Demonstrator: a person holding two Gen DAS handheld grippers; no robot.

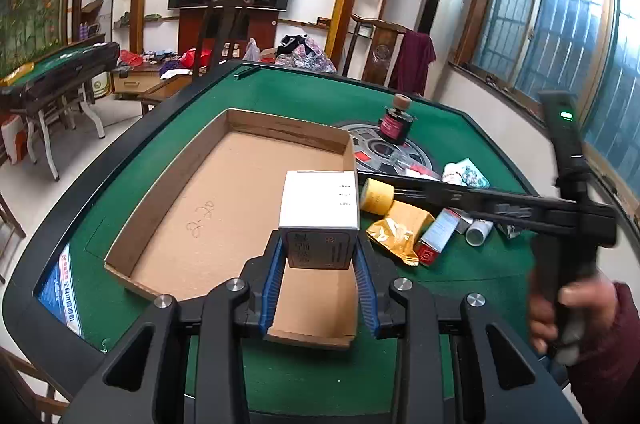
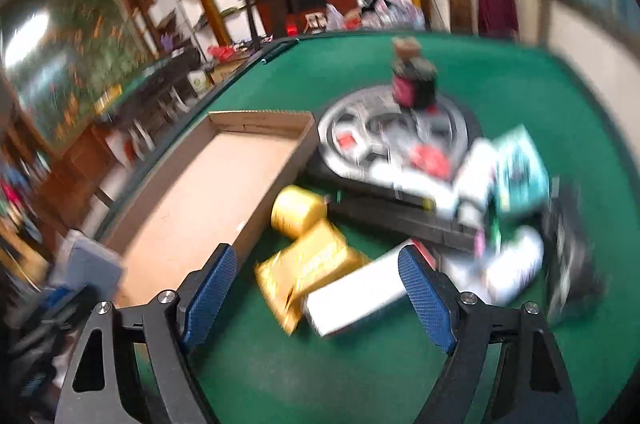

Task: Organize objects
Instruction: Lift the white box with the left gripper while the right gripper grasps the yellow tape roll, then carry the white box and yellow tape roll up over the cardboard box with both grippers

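Observation:
My left gripper [image 1: 319, 248] is shut on a small white carton [image 1: 320, 200] with a printed brown end face, held over the near right part of an open cardboard tray [image 1: 192, 208]. In the blurred right wrist view, my right gripper [image 2: 320, 264] stands open above a gold foil pouch [image 2: 308, 260] and a white box [image 2: 356, 296] lying on the green felt; nothing is pressed between its blue pads [image 2: 212, 284]. A yellow roll [image 2: 298, 210] lies beside the tray's [image 2: 208, 192] right wall.
A pile right of the tray holds a red-and-white box [image 1: 438, 236], a white bottle [image 1: 478, 232] and a teal-printed pack [image 1: 468, 174]. A dark corked jar [image 1: 396, 122] stands on the table's round centre panel [image 1: 380, 148]. A hand [image 1: 576, 308] grips the other tool's handle.

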